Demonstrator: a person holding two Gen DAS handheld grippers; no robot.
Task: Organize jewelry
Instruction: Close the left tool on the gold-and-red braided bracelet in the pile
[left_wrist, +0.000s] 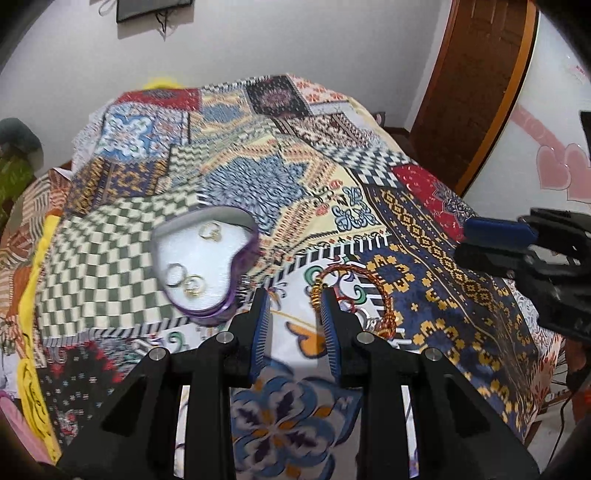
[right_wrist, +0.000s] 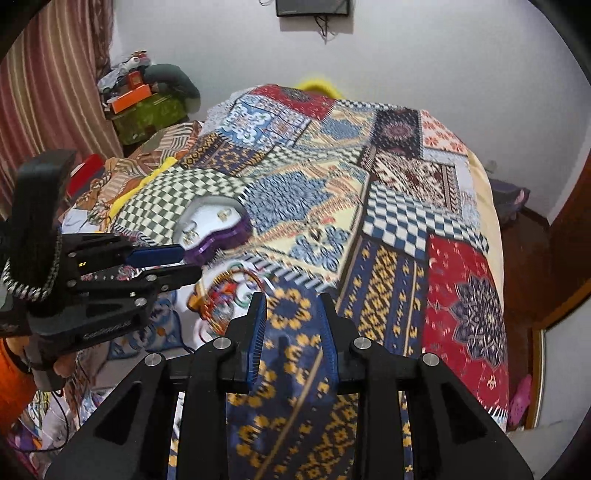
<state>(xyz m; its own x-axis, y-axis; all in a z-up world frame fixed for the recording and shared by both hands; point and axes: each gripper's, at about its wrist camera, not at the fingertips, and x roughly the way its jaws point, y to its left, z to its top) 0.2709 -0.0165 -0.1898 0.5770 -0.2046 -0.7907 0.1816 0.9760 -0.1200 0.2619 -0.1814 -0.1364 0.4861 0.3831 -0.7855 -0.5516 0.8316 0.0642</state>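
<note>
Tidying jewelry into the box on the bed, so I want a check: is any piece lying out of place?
Yes. The gold beaded bracelet with red thread lies loose on the patchwork bedspread, outside the purple heart-shaped box where the rings sit. The left gripper is open beside it.

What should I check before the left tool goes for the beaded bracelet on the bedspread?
1. Left tool open: ok.
2. Left tool empty: ok.
3. Beaded bracelet lying loose on the bedspread: ok.
4. Bracelet between the fingers: not ok, it sits beside the right finger.
5. Purple heart box open, rings inside: ok.
6. Right tool clear of the bracelet: ok.
</note>
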